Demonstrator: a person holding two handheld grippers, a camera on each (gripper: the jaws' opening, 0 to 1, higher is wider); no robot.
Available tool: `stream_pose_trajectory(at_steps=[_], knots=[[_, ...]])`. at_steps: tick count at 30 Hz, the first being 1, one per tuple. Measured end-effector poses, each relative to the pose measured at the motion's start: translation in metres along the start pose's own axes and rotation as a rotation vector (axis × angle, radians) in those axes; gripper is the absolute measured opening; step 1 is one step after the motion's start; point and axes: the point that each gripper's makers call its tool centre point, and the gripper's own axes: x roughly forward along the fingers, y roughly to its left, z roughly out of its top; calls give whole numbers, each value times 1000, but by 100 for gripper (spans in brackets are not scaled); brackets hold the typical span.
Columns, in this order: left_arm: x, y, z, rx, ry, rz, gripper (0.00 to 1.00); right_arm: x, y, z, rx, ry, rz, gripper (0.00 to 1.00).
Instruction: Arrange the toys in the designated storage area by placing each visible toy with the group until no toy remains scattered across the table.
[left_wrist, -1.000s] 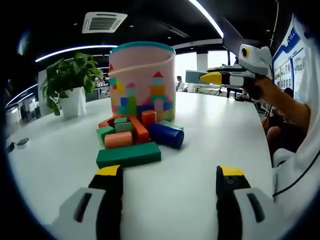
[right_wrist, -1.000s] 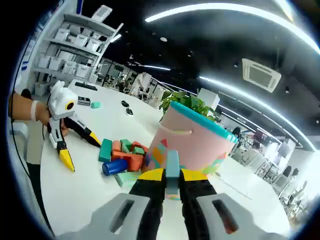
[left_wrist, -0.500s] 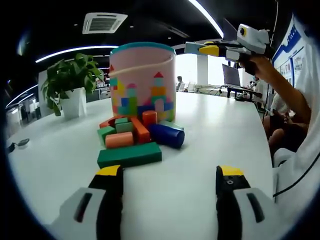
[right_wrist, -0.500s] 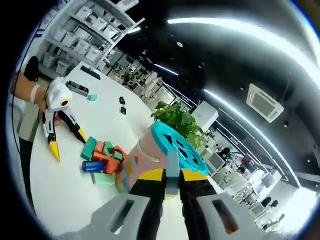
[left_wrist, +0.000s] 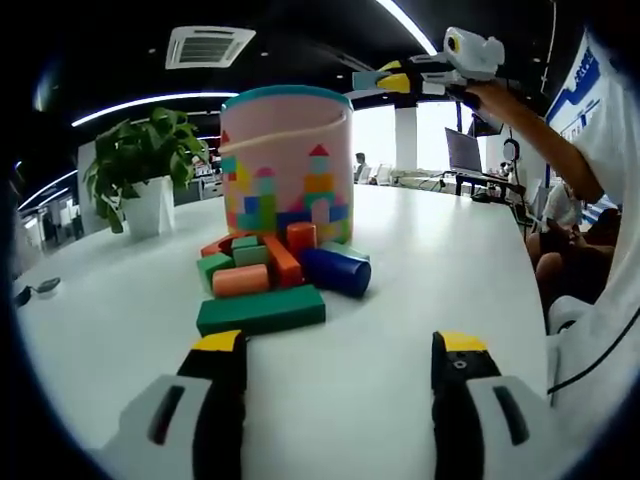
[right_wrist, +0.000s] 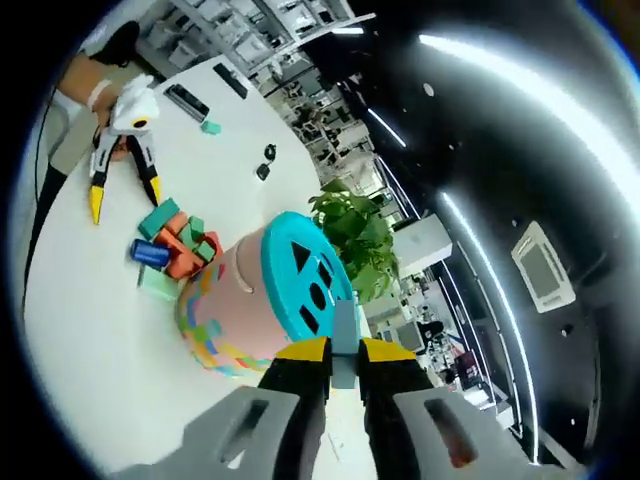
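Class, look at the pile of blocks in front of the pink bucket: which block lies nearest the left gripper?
The long dark green block. It lies flat at the front edge of the pile, closer to the left gripper than the blue cylinder.

No legible text, label, brand, number or sign found in either view. The blue-and-white wall posters (left_wrist: 600, 85) at two o'clock in the left gripper view carry print too small and blurred to read. The pink cylindrical bucket (left_wrist: 285, 165) bears coloured block pictures only, and its teal lid (right_wrist: 305, 290) shows cut-out shapes, no lettering.
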Motion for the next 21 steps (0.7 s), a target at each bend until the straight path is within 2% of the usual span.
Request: stream_pose_trajectory(at_steps=[4,6,14,15,18,21], knots=[[0,0,0,0,0,0,78,9,-6,-6,-47,31,59,10],[0,0,0,1,-1,1,78,14,-6,-9,-96,47,98,10],[0,1,0,3,-2,5,77,28,-4,-4,-257,58,235,10],[0,1,0,3,-2,5,77,33,0,-4,-332,74,315,10],[-1,1,1,5,-3,6,77,37,4,-2,-390,76,376,10],[-1,1,1,6,-3,8,77,41,4,-3,-456,107,436,10]])
